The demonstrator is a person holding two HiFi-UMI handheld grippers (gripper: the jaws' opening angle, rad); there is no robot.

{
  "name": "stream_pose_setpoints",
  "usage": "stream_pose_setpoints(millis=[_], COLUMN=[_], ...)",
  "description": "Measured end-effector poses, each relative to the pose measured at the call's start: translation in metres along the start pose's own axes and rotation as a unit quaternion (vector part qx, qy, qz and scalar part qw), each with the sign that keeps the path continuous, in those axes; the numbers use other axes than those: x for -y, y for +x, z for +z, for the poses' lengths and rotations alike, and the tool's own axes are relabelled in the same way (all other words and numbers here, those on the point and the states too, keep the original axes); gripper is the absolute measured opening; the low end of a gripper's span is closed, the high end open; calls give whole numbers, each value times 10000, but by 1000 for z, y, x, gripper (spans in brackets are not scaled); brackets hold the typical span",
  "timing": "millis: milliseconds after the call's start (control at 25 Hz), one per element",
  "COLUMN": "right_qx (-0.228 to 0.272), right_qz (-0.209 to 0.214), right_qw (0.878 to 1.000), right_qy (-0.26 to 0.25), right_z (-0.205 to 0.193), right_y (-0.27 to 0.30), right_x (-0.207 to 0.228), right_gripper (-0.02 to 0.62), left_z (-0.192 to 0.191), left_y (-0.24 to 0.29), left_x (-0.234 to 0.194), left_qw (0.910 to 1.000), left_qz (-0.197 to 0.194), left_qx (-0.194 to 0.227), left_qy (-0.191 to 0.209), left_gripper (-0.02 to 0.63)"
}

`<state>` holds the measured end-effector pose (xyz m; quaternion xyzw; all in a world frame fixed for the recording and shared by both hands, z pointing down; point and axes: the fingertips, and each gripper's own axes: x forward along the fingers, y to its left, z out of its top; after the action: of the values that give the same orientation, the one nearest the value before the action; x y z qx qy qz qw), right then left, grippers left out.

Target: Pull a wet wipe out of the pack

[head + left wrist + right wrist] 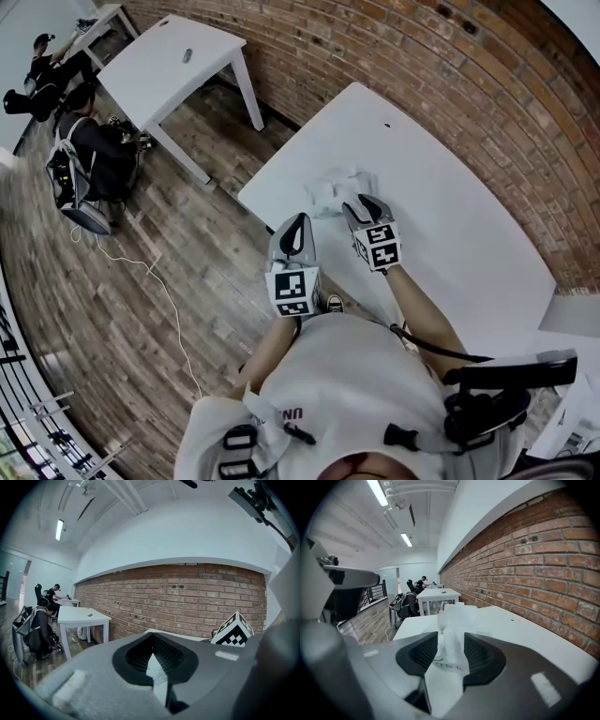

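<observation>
The wet wipe pack [322, 199] lies on the white table [450, 216] near its left edge, with a crumpled white wipe [352, 178] standing up out of it. My right gripper [362, 204] is at the pack, jaws open. In the right gripper view the wipe [452, 620] rises between the spread pads of the right gripper [451, 641] without being pinched, and the pack's green print [443, 665] shows below. My left gripper [300, 223] sits just short of the pack's near left side, shut and empty. Only a thin white sliver shows between its tips in the left gripper view [153, 657].
A brick wall [450, 75] runs behind the table. A second white table [173, 66] stands to the far left, with seated people [89, 150] beside it. A white cable [169, 300] trails over the wooden floor. The right gripper's marker cube [233, 630] is beside my left gripper.
</observation>
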<state>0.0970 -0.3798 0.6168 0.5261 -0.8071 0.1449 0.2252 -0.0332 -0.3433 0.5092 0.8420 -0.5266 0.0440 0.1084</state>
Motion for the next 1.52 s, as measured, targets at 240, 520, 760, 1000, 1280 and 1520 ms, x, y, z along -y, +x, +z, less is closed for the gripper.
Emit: stream_pose_setpoints(millis=[240, 520, 760, 1000, 1280, 1520], right_qx=[-404, 655, 824, -20, -668, -343], right_qz=[-255, -446, -1461, -2254, -2083, -1918], right_qw=[9988, 9967, 9857, 9667, 9637, 9723], right_qy=[-69, -191, 183, 1213, 1531, 1294], right_z=[-14, 55, 39, -69, -122, -102], right_y=[5, -44, -96, -107, -95, -113], right_x=[3, 10, 86, 160, 156, 151], right_gripper=[12, 11, 11, 11, 71, 159], left_z=[-3, 1, -1, 0, -1, -1], left_y=[0, -3, -3, -2, 6, 11], left_x=[-13, -13, 5, 11, 14, 25], left_qw=[9999, 9999, 9998, 9997, 9997, 9994], left_qz=[85, 48, -145, -210, -229, -347], left_qx=[12, 104, 94, 87, 66, 44], left_qy=[-89, -108, -63, 47, 4, -17], left_gripper=[3, 3, 3, 3, 3, 3])
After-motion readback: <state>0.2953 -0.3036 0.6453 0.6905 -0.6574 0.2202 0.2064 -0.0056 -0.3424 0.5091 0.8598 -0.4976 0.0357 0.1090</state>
